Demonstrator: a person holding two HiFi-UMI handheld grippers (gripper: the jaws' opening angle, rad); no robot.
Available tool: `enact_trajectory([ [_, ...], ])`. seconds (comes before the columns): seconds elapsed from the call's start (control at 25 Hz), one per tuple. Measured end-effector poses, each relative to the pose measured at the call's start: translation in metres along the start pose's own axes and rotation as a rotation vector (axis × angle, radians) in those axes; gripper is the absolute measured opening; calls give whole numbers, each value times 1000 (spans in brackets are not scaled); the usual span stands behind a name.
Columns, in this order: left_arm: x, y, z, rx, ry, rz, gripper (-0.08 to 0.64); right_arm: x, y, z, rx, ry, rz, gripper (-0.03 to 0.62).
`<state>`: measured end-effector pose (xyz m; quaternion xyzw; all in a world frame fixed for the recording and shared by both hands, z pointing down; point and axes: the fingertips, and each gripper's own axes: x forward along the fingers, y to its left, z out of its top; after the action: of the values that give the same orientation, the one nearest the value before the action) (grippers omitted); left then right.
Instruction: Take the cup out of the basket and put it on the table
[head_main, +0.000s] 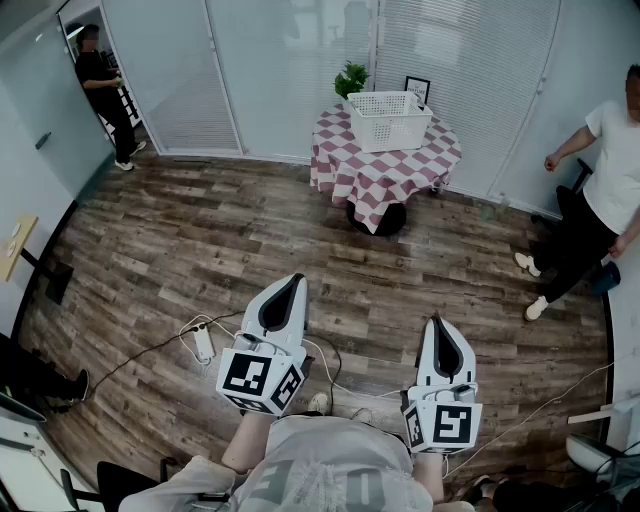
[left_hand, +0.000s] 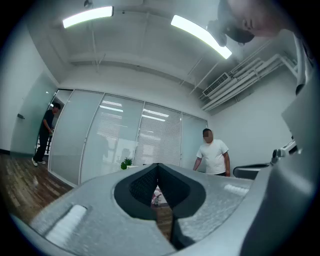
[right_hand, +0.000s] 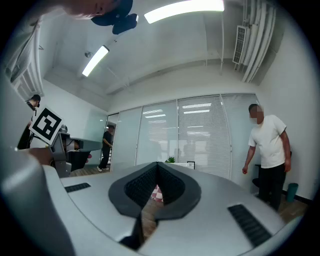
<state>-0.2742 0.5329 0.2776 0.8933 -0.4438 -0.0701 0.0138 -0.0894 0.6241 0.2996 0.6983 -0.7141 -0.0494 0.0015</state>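
Observation:
A white slatted basket (head_main: 389, 119) stands on a round table with a red-and-white checked cloth (head_main: 390, 165) at the far side of the room. The cup is not visible; the basket's inside is hidden from here. My left gripper (head_main: 297, 283) and right gripper (head_main: 437, 325) are held low and close to the body, far from the table. Both are shut with nothing between the jaws. In the left gripper view the gripper (left_hand: 158, 166) points toward the glass wall, and a sliver of the checked cloth (left_hand: 158, 196) shows below the tips. In the right gripper view the gripper (right_hand: 158, 165) also shows the cloth (right_hand: 157, 193).
Wood floor lies between me and the table. A power strip (head_main: 203, 343) and cables lie on the floor near my feet. A person in a white shirt (head_main: 600, 195) stands at the right. Another person in dark clothes (head_main: 105, 95) stands by the left doorway. A small plant (head_main: 351, 78) sits behind the basket.

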Motion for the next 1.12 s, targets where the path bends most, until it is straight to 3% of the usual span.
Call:
enact_trajectory([
  [0.44,7,-16,7,9,-41,-21,6,-5,-10,4,32,-13,1,11],
  [0.76,12,-39,7,24,-64,-12,6,-16,-23,13,65,-57,103,11],
  [1.0,17,-67,-1,31,-70,3,6,-21,-44,9,264,-94,247,14],
  [1.12,16,-75,-7,52,-59,13,6,-15,-53,-8,253,-30,237,14],
])
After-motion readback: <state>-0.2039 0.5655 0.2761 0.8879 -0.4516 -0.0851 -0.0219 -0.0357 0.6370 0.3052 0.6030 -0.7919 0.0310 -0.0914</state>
